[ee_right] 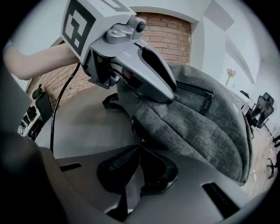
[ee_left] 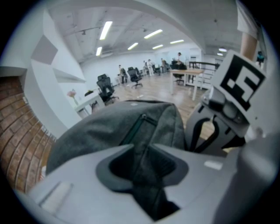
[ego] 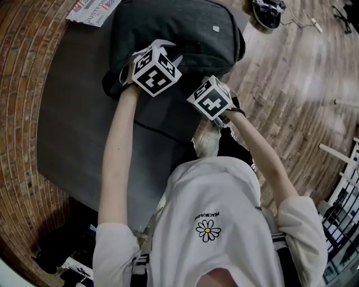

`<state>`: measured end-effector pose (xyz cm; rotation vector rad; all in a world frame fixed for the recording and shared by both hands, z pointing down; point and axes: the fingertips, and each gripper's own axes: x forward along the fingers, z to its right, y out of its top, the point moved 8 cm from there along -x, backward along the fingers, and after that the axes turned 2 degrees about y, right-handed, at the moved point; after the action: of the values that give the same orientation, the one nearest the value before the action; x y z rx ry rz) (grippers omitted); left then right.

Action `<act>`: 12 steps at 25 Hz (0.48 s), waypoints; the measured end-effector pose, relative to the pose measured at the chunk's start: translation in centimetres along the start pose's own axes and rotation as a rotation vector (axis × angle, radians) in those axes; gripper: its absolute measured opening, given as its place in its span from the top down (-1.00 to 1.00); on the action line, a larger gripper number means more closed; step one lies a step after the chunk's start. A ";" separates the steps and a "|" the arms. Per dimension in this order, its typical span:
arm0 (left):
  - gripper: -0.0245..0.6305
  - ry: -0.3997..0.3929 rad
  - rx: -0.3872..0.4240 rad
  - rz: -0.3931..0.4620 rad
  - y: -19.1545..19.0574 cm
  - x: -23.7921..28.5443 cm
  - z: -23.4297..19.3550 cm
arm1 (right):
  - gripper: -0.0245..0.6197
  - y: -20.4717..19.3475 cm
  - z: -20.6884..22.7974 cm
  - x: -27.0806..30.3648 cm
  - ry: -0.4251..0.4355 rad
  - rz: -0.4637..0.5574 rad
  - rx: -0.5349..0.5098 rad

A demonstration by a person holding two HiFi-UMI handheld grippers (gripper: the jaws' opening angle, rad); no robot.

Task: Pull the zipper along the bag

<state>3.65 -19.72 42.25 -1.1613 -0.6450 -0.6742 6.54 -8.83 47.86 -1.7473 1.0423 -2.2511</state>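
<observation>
Bag: the grey bag (ego: 185, 28) lies on the far part of the dark table (ego: 67, 123), straight ahead of you. Both claws are at its near edge.
Left claw: your left gripper (ee_left: 144, 153) is clamped on a raised fold of the bag's grey cloth at the near left edge. The cloth fills the gap between the pads and runs out toward you.
Right claw: your right gripper (ee_right: 140, 146) is closed, its tips pressed together right at the bag's near seam, to the right of the left one. A tiny bright speck sits at the tips, but it cannot be told whether that is a pull you are pinching.
Zipper: a dark zipper (ee_right: 194, 89) crosses the bag's upper face, on the far side of the left claw. Its pull hangs at the right end – apart from both claws.
Claws: near each other, not touching.
Cable: a black cable (ee_right: 59, 109) drops from the left gripper toward the table.
Paper: a printed sheet (ego: 92, 10) lies at the far left, just beside the bag.
</observation>
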 end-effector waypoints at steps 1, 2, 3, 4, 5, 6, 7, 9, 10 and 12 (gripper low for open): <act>0.57 0.000 0.000 0.001 0.0 0.0 0.0 | 0.90 0.4 -0.4 0.4 0.000 0.005 0.001; 0.57 0.001 -0.001 0.001 0.0 0.0 0.0 | 0.90 0.9 -0.7 0.7 -0.002 0.008 0.002; 0.57 0.001 -0.001 0.002 0.1 0.0 0.0 | 0.89 1.3 -1.0 1.1 -0.007 0.010 0.004; 0.57 0.001 -0.001 0.003 0.1 0.1 0.0 | 0.89 1.7 -1.2 1.4 -0.010 0.012 0.008; 0.57 0.000 -0.001 0.004 0.1 0.1 0.0 | 0.89 1.9 -1.4 1.7 -0.012 0.015 0.014; 0.57 -0.001 -0.001 0.004 0.1 0.2 0.0 | 0.89 2.1 -1.5 1.9 -0.013 0.018 0.019; 0.57 -0.002 -0.001 0.004 0.0 0.1 -0.1 | 0.89 2.4 -1.7 2.1 -0.013 0.020 0.024; 0.57 -0.001 0.001 0.002 -0.1 0.1 -0.2 | 0.89 2.8 -2.0 2.5 -0.013 0.026 0.035; 0.57 0.000 0.003 0.002 -0.2 0.1 -0.2 | 0.89 2.9 -2.1 2.7 -0.014 0.030 0.041; 0.57 0.000 0.005 0.005 -0.3 0.0 -0.3 | 0.89 3.0 -2.1 2.9 -0.015 0.037 0.046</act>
<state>3.50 -20.06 42.37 -1.1581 -0.6434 -0.6682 2.77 -11.47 48.27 -1.7101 1.0033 -2.2183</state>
